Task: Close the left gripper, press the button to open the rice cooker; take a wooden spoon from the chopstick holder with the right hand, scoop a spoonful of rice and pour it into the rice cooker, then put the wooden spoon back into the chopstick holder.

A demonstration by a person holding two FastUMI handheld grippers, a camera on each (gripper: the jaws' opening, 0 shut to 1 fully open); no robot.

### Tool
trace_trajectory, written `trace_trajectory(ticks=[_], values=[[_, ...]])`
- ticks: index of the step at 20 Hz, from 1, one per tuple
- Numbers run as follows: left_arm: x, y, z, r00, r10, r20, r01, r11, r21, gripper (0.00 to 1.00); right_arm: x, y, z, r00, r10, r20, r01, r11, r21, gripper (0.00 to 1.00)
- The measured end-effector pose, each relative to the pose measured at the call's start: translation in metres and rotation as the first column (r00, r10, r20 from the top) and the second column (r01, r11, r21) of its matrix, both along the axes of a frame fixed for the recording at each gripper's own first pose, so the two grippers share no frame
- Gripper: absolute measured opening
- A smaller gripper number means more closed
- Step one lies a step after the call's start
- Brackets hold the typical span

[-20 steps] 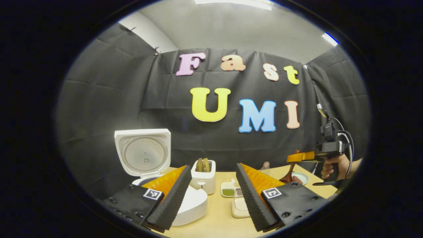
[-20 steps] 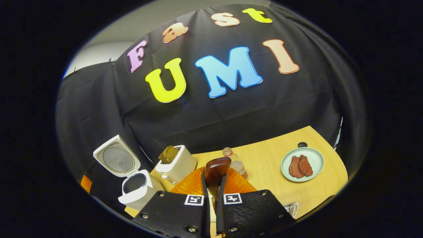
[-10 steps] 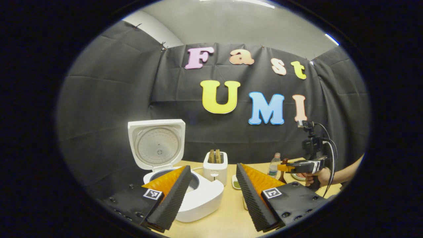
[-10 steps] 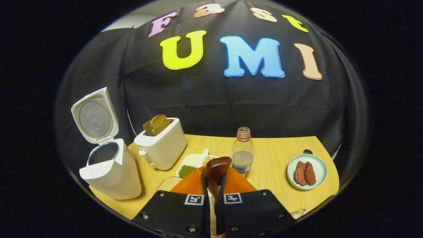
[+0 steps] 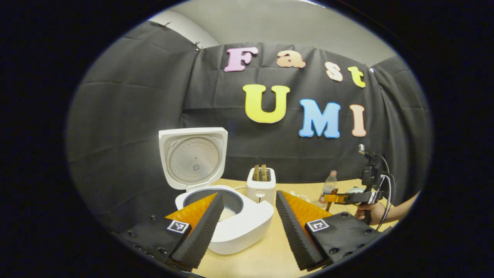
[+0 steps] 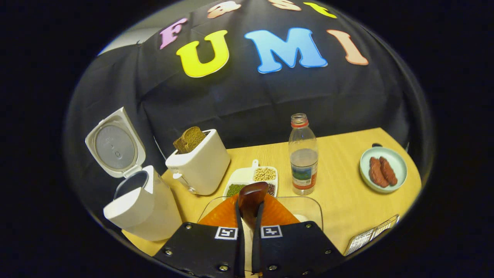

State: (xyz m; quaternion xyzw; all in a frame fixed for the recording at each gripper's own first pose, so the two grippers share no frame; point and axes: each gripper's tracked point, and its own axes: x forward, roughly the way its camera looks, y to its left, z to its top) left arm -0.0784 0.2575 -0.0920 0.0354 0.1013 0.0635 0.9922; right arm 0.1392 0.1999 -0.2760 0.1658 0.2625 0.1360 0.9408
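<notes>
The white rice cooker (image 5: 235, 227) stands open with its lid (image 5: 193, 158) upright, just beyond my left gripper (image 5: 249, 200), which is open and holds nothing. The cooker's pot rim shows between and behind the left finger. In the right gripper view the cooker (image 6: 142, 204) is at the left. My right gripper (image 6: 249, 210) is shut on the dark wooden spoon (image 6: 252, 195), whose bowl sticks out past the fingertips. A clear container (image 6: 308, 200) lies on the table right under the spoon. Farther off in the left gripper view, a hand holds the right gripper (image 5: 339, 198) low over the table.
A white toaster (image 6: 200, 166) with bread stands beside the cooker. A divided dish of beans (image 6: 252, 179), a water bottle (image 6: 303, 154) and a plate of meat (image 6: 382, 170) sit on the wooden table (image 6: 343, 200). A slatted white object (image 6: 370, 233) lies at the near right edge.
The right gripper has come down toward the table with the spoon, bringing the clear container into view beneath it. The left gripper has drawn back, so the open cooker shows more fully.
</notes>
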Motion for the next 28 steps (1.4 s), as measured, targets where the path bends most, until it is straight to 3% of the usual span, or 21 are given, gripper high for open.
trace_trajectory(ticks=[3, 7, 10, 16, 19, 28], values=[[0.000, -0.002, 0.000, 1.000, -0.005, -0.004, 0.005, 1.000, -0.011, 0.95, 0.003, -0.006, -0.003, 0.992, -0.061, -0.112, 0.087, 0.965, 0.249, 0.07], [-0.003, -0.005, 0.003, 1.000, -0.013, 0.000, 0.013, 1.000, -0.020, 0.95, 0.007, -0.031, 0.010, 0.970, -0.141, -0.201, 0.224, 0.840, 0.494, 0.07], [0.002, -0.008, 0.009, 1.000, -0.023, 0.015, 0.023, 0.999, -0.031, 0.95, 0.006, -0.050, 0.037, 0.965, -0.176, -0.194, 0.257, 0.773, 0.580, 0.07], [0.009, -0.022, 0.027, 0.995, -0.074, 0.069, 0.078, 0.995, -0.064, 0.95, -0.006, -0.070, 0.110, 0.967, -0.202, -0.153, 0.248, 0.638, 0.729, 0.07], [0.012, -0.025, 0.027, 0.992, -0.101, 0.077, 0.105, 0.993, -0.058, 0.95, -0.015, -0.074, 0.149, 0.970, -0.210, -0.121, 0.225, 0.598, 0.770, 0.07], [-0.007, -0.011, 0.021, 0.991, -0.103, 0.083, 0.109, 0.991, -0.076, 0.95, -0.022, -0.027, 0.199, 0.986, -0.148, -0.074, 0.145, 0.561, 0.815, 0.07]])
